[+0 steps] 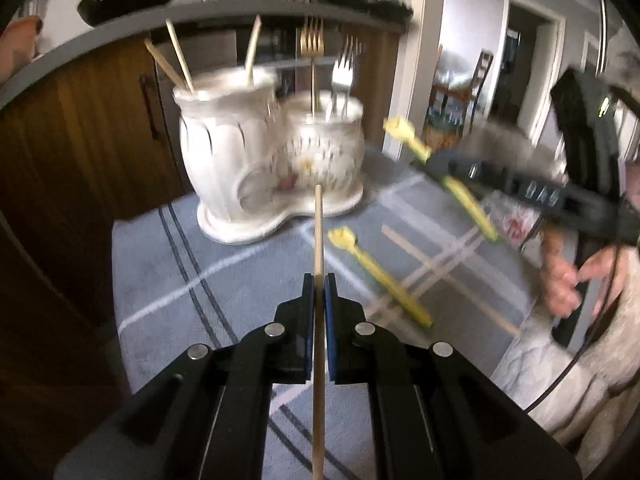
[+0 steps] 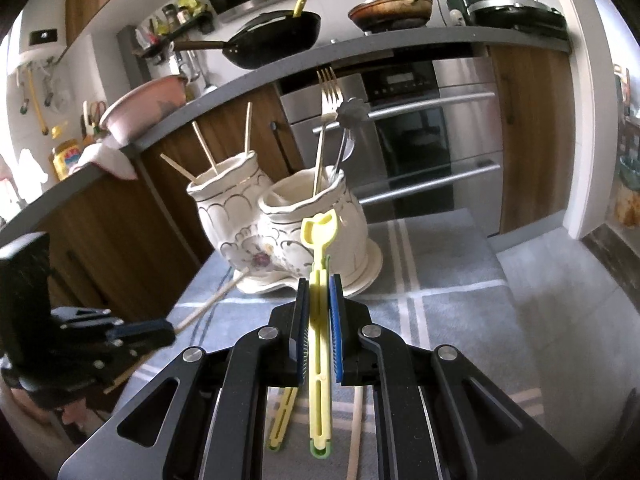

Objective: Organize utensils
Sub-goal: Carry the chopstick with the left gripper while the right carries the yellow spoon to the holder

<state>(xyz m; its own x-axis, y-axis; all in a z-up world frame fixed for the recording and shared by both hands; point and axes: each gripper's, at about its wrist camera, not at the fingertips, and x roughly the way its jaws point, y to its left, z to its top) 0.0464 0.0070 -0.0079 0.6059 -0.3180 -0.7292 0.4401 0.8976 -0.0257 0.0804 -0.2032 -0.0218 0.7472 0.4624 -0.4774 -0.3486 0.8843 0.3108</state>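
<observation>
My left gripper (image 1: 319, 280) is shut on a wooden chopstick (image 1: 319, 232) that points at the white ceramic two-pot holder (image 1: 240, 152). The taller pot holds chopsticks (image 1: 180, 56); the lower pot holds forks (image 1: 312, 40). My right gripper (image 2: 319, 280) is shut on a yellow plastic shovel-shaped spoon (image 2: 318, 240), lifted in front of the holder (image 2: 280, 232). In the right wrist view, the left gripper (image 2: 168, 332) sits low at the left with its chopstick (image 2: 208, 304). From the left wrist view, the right gripper (image 1: 440, 168) hangs at the right.
A second yellow spoon (image 1: 376, 276) and loose chopsticks (image 1: 440, 272) lie on the grey striped tablecloth (image 1: 180, 280). Behind the holder are wooden cabinets, an oven (image 2: 420, 132) and a counter with pans (image 2: 276, 36). A hand (image 1: 560, 280) holds the right gripper's handle.
</observation>
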